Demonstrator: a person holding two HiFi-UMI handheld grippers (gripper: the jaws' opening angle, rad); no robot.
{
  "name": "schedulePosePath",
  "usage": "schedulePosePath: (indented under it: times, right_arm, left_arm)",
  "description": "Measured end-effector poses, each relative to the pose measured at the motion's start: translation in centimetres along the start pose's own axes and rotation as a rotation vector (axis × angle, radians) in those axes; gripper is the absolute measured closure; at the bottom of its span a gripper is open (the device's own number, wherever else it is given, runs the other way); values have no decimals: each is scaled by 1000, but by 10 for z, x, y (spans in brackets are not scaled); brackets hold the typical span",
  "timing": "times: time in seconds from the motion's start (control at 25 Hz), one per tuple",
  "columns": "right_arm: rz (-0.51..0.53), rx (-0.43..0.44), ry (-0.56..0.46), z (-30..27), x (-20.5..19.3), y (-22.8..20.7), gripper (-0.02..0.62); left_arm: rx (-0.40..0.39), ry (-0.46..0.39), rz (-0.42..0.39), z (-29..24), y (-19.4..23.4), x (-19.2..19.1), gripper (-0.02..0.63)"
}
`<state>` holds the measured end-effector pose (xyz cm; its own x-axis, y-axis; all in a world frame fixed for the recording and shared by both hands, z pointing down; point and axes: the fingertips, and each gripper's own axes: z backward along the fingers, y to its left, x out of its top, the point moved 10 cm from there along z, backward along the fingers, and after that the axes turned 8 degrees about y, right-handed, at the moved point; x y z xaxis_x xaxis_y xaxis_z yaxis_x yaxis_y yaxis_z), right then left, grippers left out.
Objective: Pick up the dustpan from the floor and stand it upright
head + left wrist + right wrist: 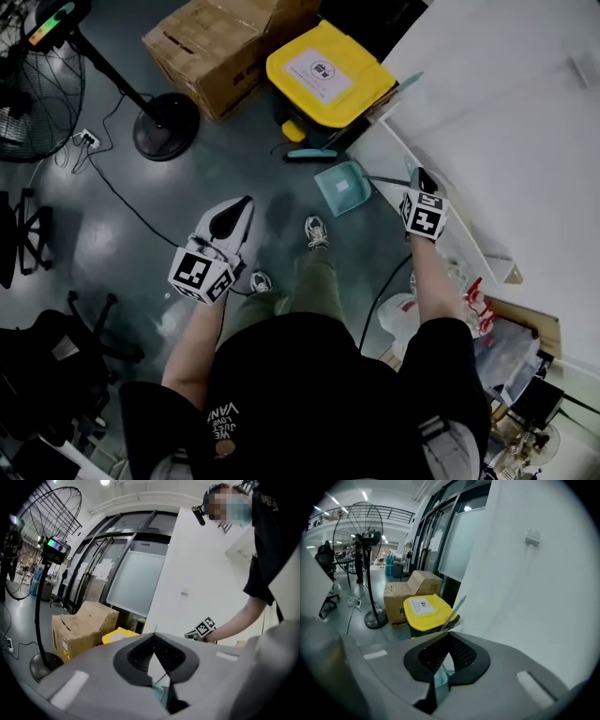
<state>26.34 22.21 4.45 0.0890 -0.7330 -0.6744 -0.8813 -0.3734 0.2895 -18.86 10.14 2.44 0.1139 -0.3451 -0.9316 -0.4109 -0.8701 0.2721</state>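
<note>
Head view, steeply down: right gripper (419, 178) out ahead beside the white wall (506, 112), clamped on the thin handle of the teal dustpan (342, 187). Pan itself just left of that gripper, on the side toward the left gripper (242, 208), handle running across to the closed jaws. Impossible to tell whether the pan's edge touches the floor (112, 234).

Right gripper view: right gripper (450, 637) with tips drawn together and a teal-grey strip of the dustpan (440, 679) pinched low down between the jaws. Straight beyond the tips, a yellow-lidded bin (424, 611) with a slim pole (459, 604) slanting over it. Behind the bin, a cardboard box (410, 592); further left of the jaws, a standing fan (365, 536).

Back in the head view: left gripper nearer the person, well apart from the dustpan, jaws pressed together with nothing held. Between the two grippers, the person's shoes (317, 232). Beyond the dustpan, at the foot of the yellow-lidded bin (328, 75), a teal brush head (311, 155).

Left gripper view: left gripper (154, 637) closed to a point, empty. Through the small gap under the tips, a sliver of the dustpan (157, 693) further off. Right of those tips, the right gripper (199, 631) at the end of an outstretched forearm. Left of them, the cardboard box (82, 627) and the standing fan (42, 569).
</note>
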Motion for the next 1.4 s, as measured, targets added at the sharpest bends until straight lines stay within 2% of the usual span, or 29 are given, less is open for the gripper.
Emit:
schedulePosePath:
  times: [0.4,0.64,0.88,1.4]
  right_arm:
    - [-115,127,-187,82,12,43,594]
    - [-186,188,-290,125,13,71,594]
    - [-240,256,-353,161,7,104,594]
    - [-190,418,-412,211,1,165,594]
  left_arm:
    - [-36,-26,-58,30,-11,22,552]
    - [-12,-61,-71,53,-12,33,552]
    - [15,-99,-93,78,-8,43,552]
    - [46,-93,-77,123,-21,35,552]
